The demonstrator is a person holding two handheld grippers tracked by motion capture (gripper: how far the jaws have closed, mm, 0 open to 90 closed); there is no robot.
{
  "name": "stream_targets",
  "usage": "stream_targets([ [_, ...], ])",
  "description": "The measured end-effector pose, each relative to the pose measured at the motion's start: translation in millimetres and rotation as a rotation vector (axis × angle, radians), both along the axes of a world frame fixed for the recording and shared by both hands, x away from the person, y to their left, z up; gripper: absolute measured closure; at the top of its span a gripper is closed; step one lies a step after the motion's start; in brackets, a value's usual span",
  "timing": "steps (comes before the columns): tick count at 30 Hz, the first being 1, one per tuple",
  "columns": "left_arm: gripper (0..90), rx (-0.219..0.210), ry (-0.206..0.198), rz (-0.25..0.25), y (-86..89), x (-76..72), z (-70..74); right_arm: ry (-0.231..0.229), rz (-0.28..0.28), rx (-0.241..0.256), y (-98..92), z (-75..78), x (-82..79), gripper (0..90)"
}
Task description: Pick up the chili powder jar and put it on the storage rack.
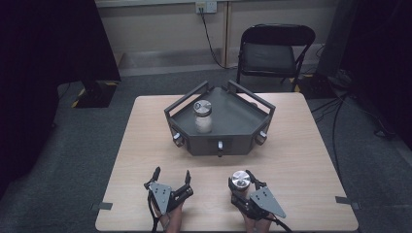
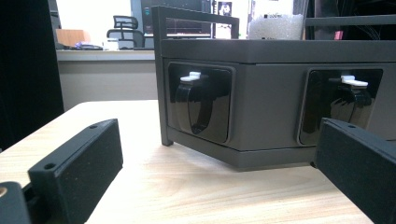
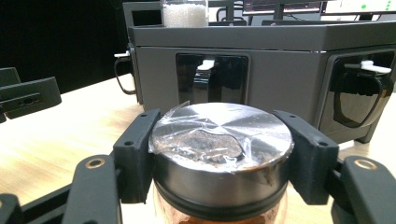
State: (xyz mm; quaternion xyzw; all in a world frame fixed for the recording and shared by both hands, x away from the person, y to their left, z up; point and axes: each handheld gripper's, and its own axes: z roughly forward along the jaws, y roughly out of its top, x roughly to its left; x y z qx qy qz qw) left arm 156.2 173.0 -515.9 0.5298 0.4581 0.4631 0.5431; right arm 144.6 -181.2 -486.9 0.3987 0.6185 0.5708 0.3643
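A dark grey tray (image 1: 228, 131) with rails stands at the table's middle. Inside it, left of centre, a silver-lidded jar of white grains (image 1: 203, 116) stands upright; its top also peeks over the tray wall (image 3: 280, 51) as the white jar (image 3: 185, 13). My right gripper (image 1: 240, 180) is near the front edge, shut on a second jar (image 3: 222, 135) just under its metal lid; brownish contents show below. Whether that jar rests on the table I cannot tell. My left gripper (image 1: 171, 174) is open beside it, facing the tray's front wall (image 2: 271, 93), with nothing between its jaws.
Black clip latches (image 2: 198, 105) sit in recesses on the tray's sides. A folding chair (image 1: 274, 51) stands behind the table, with cables on the floor at the right. Light wood tabletop (image 1: 145, 145) stretches left and right of the tray.
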Motion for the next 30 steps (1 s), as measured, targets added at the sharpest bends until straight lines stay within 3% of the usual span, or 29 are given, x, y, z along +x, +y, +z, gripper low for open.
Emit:
stream_targets([
  [17, 0.9, 0.000, 0.000, 0.000, 0.0, 0.0, 0.0, 0.016, 0.023, -0.003, -1.0, 8.2, 2.4, 35.0],
  [30, 1.1, 0.000, 0.000, 0.000, 0.0, 0.0, 0.0, -0.003, 0.044, -0.023, -4.6, 18.2, 8.5, 35.0],
])
